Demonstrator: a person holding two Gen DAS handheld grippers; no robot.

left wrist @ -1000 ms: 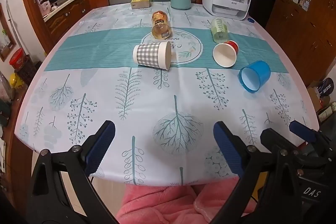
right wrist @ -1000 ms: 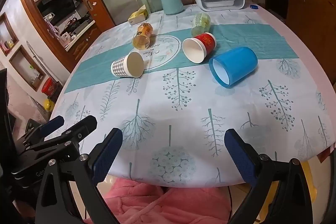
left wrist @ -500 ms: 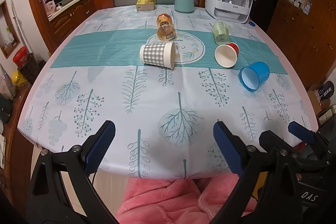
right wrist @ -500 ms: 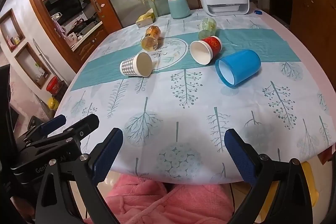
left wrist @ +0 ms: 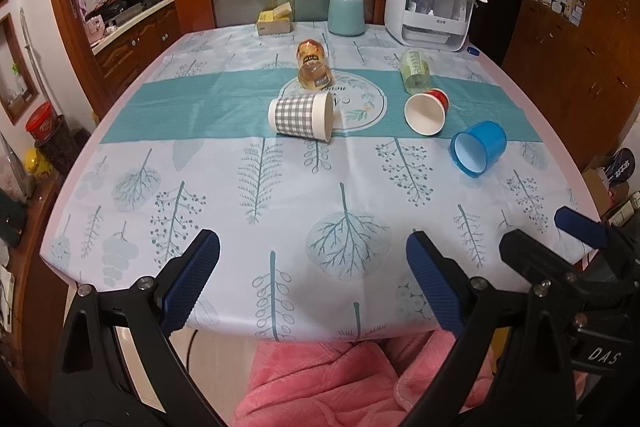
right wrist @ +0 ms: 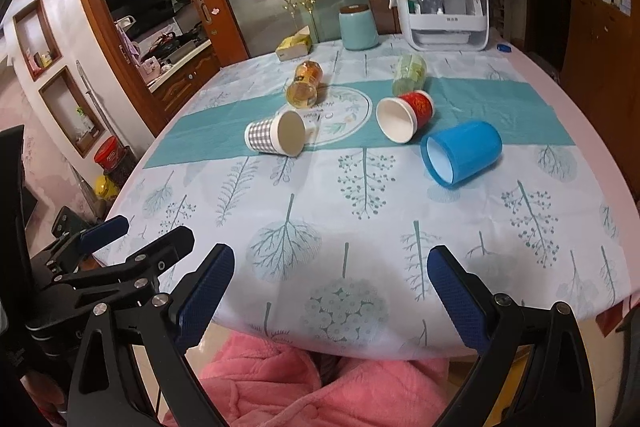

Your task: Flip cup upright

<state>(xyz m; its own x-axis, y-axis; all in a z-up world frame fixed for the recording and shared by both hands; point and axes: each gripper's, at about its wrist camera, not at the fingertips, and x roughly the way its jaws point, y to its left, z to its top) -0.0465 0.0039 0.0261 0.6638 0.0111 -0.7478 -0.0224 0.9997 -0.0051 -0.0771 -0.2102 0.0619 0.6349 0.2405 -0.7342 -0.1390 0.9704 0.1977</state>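
while tipped, five cups (left wrist: 302,115)

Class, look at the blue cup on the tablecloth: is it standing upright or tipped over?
Tipped over. The blue cup lies on its side on the tablecloth, its open mouth facing the camera and showing the pale inside.

My left claw (left wrist: 312,283) wears rough, knurled blue pads (left wrist: 434,283) on matt black plastic. The counter (left wrist: 280,195) is under smooth printed cloth. The checked cup (left wrist: 301,115) looks like matt paper — the blue cup (left wrist: 478,148) is glossy plastic.
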